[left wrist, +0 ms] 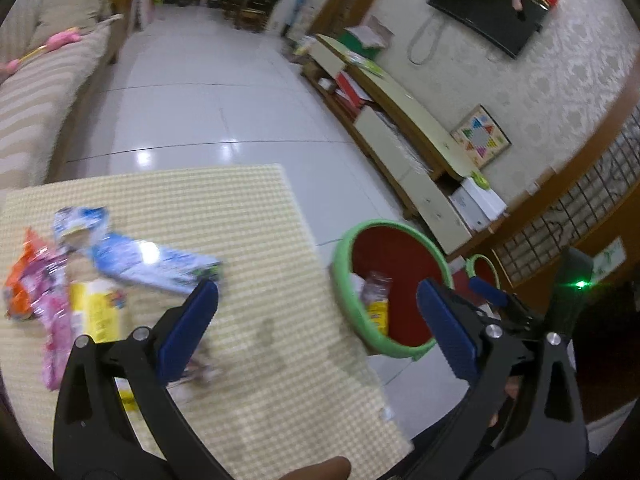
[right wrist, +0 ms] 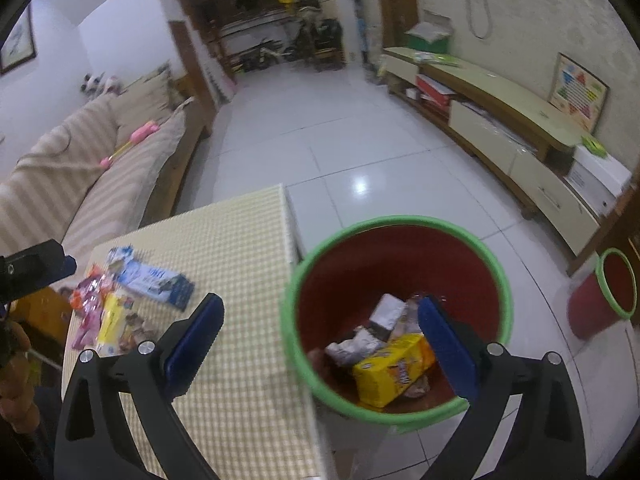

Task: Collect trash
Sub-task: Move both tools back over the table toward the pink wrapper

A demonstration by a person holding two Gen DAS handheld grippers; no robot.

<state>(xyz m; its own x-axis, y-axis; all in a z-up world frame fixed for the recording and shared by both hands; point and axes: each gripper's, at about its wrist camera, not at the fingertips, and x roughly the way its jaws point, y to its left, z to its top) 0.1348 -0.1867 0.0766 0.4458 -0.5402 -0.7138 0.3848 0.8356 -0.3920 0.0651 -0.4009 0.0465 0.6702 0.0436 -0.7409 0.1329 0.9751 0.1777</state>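
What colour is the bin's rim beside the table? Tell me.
Bright green, around the dark red bin; the rim shows best in the right wrist view.

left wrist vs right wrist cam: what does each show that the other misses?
Left wrist only: the wall TV whole, and the right tongs open at the bin.

Right wrist only: the bin's contents, a yellow snack pack and silver wrappers, plus a framed picture on the left wall.

Both: the red bin with green rim, wrappers left on the checked table, a second small bin, sofa.
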